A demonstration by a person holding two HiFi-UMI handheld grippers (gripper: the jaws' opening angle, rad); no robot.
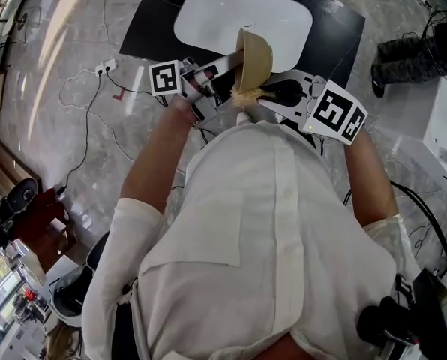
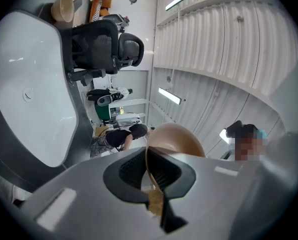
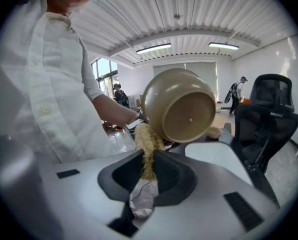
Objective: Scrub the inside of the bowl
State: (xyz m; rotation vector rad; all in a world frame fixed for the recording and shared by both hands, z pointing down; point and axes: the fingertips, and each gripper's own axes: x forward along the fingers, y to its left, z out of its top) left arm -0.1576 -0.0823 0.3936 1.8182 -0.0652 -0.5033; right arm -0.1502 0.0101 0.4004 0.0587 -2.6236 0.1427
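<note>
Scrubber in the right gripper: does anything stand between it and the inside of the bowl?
Nothing visible does. The fibre scrubber in the right gripper meets the rim of the bowl, which the left gripper clamps.

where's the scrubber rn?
Head view, centre: the scrubber is clamped in the right hand-held gripper, against the near rim of the tilted bowl.
</note>
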